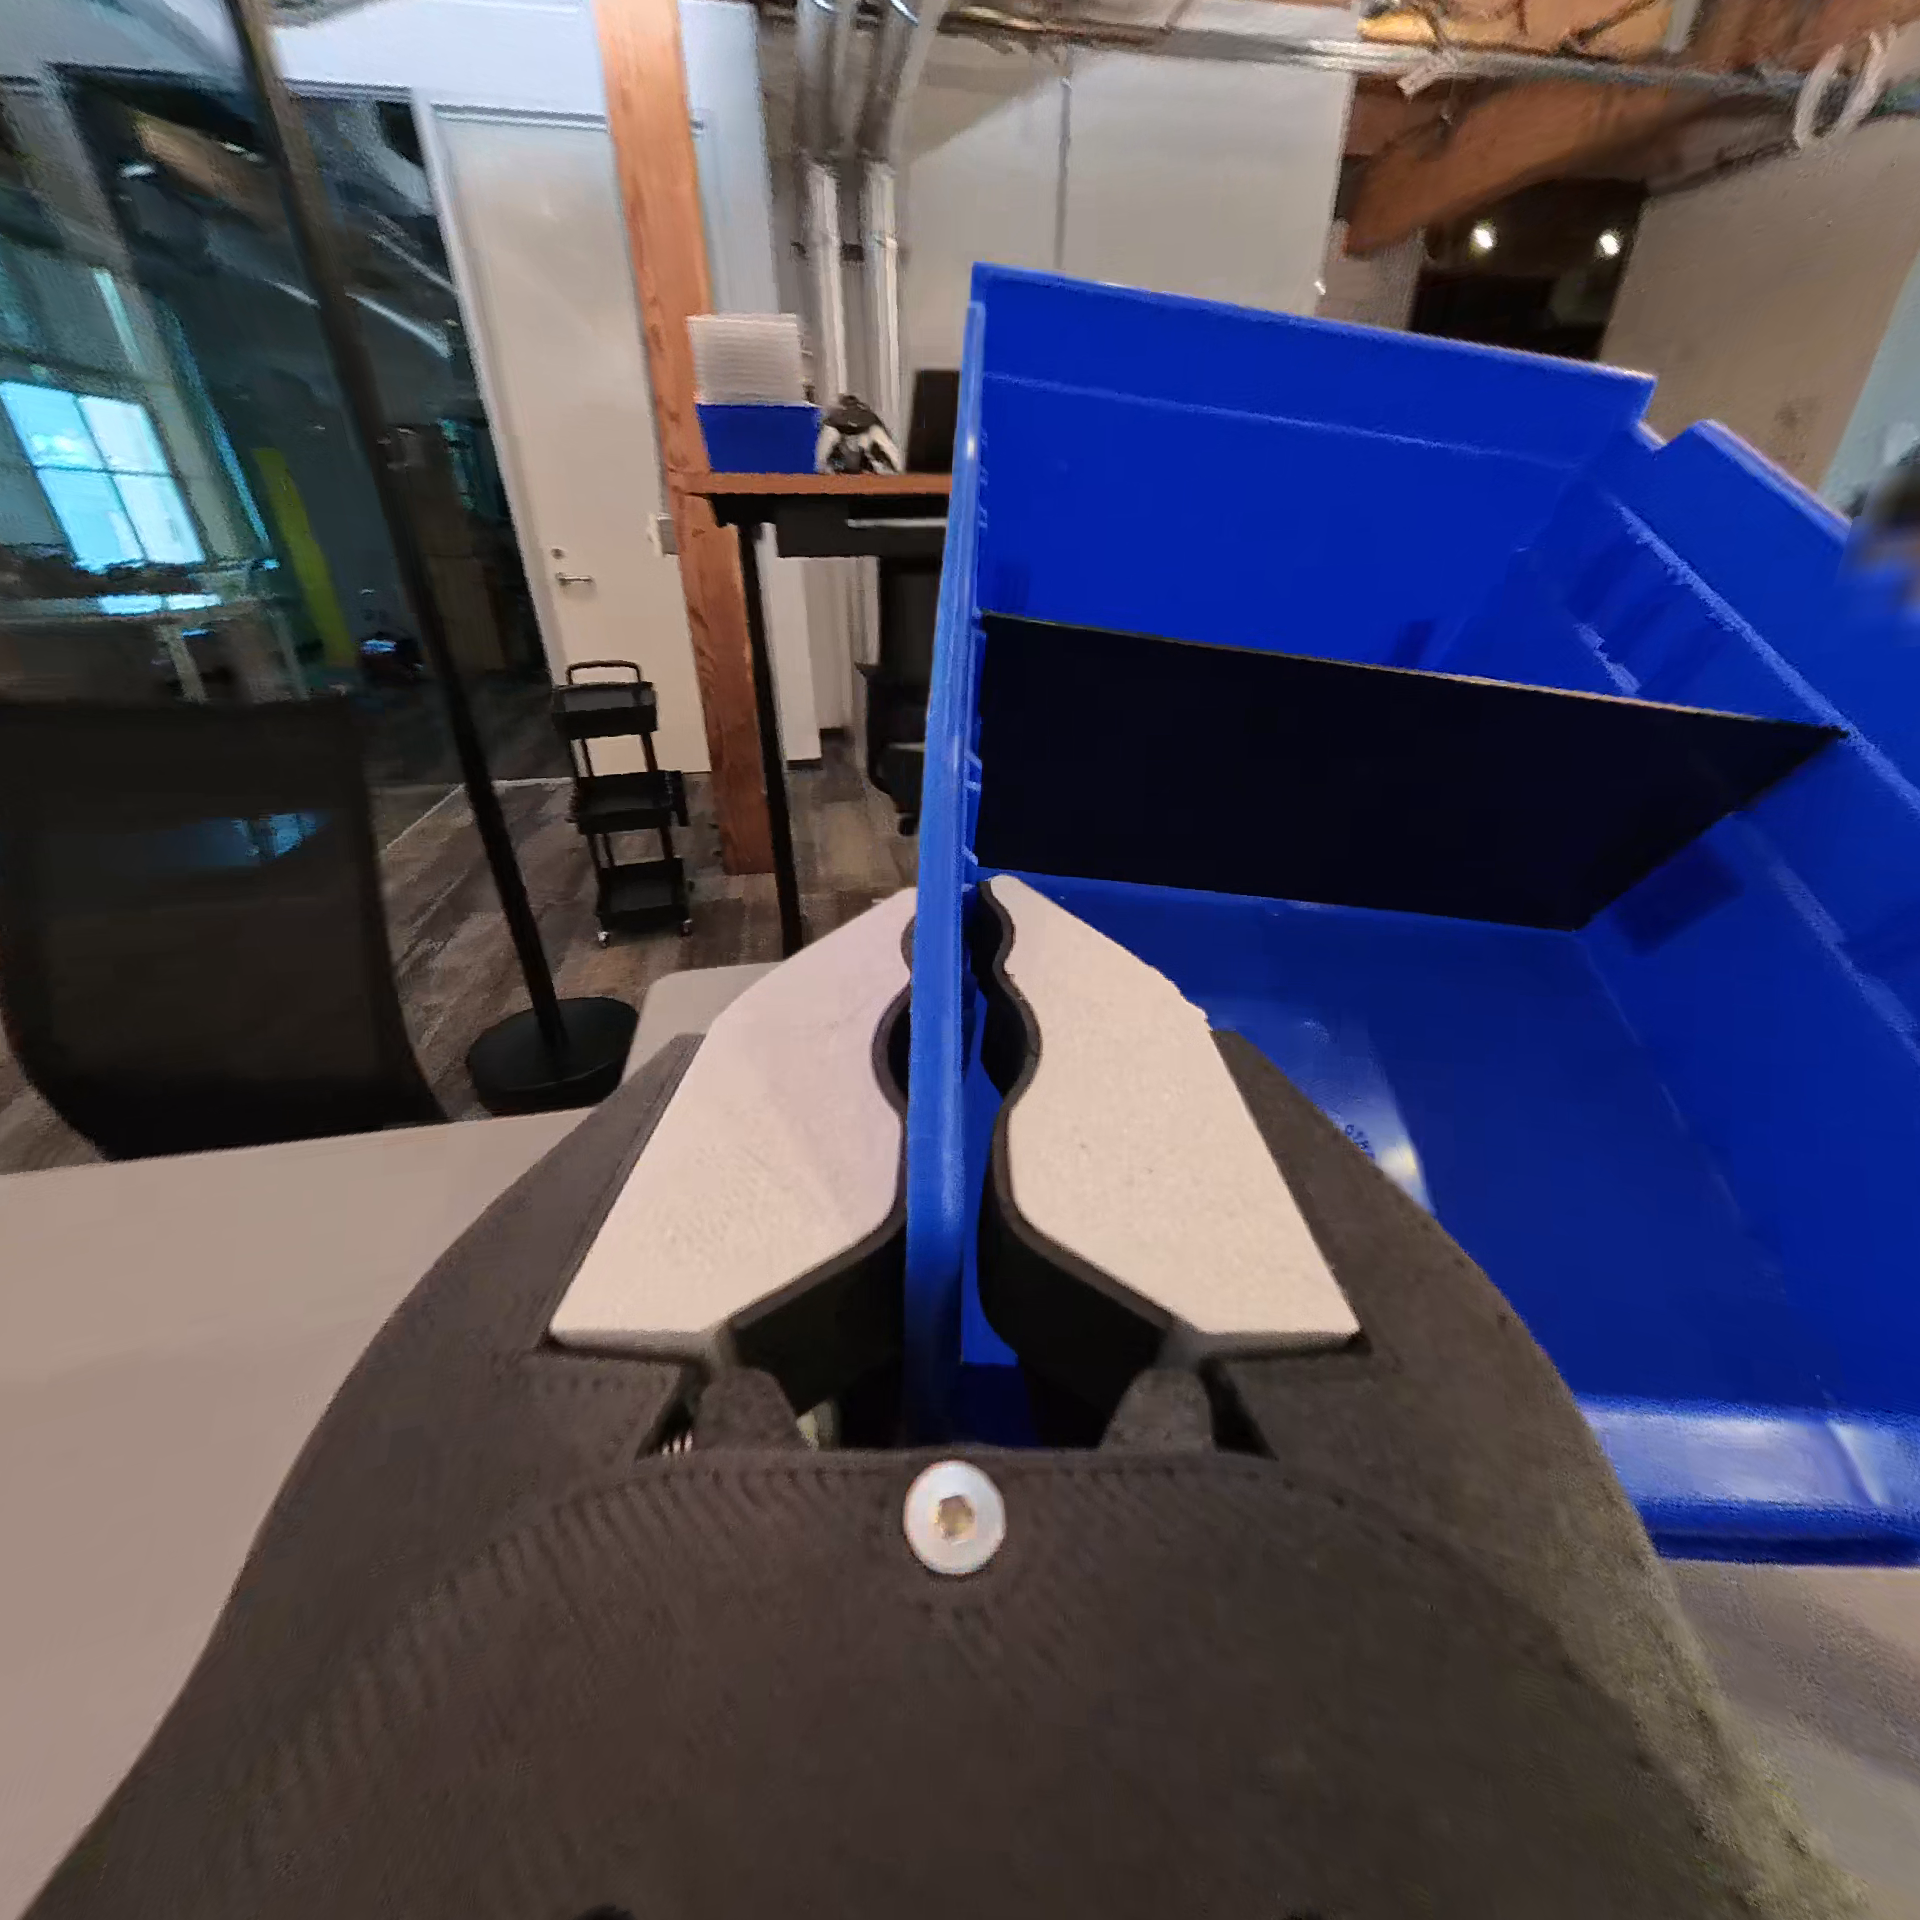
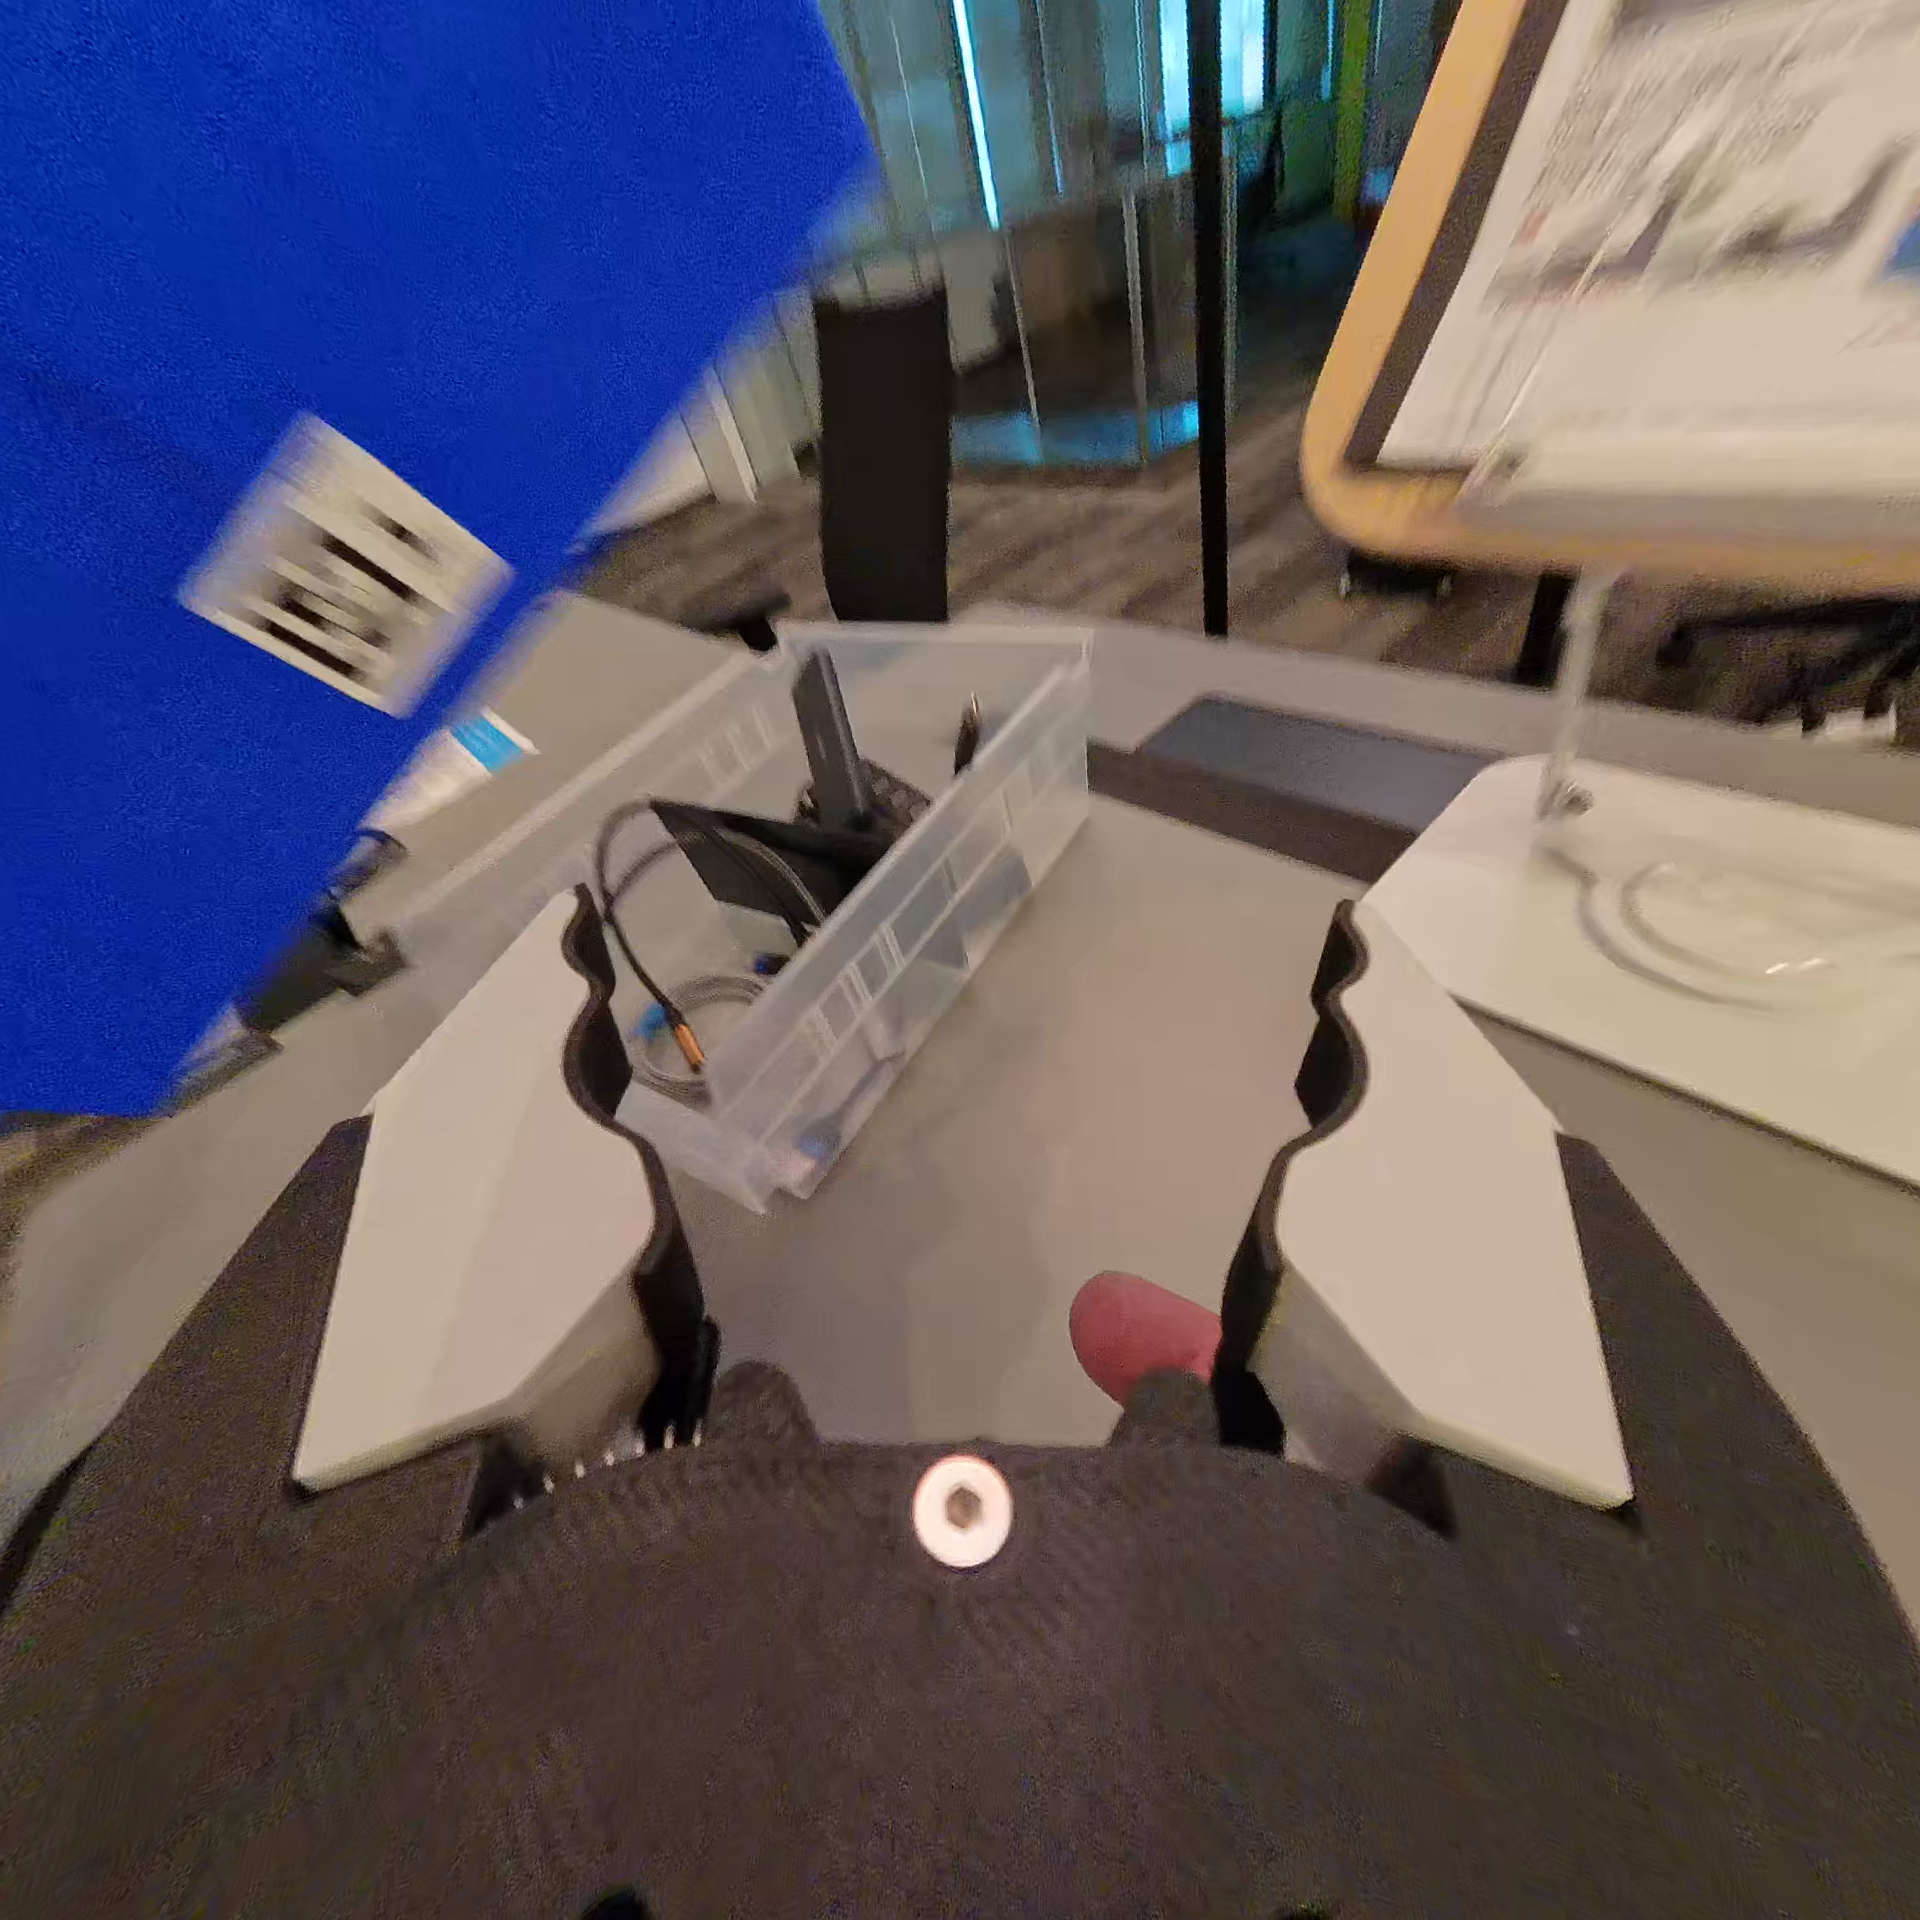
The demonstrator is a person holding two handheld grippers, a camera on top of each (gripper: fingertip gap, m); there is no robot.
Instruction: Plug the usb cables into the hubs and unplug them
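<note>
Left gripper [image 1: 948,935] clamped on side wall of blue bin [image 1: 1455,1091], bin tilted, black divider [image 1: 1351,769] across its inside. Right gripper [image 2: 961,997] wide open, nothing between fingers [image 2: 488,1174], poised above grey table [image 2: 1039,1091]. USB cables [image 2: 665,935] and dark hub [image 2: 831,738] inside clear bin [image 2: 935,935], just right of blue bin, beyond left fingertip.
</note>
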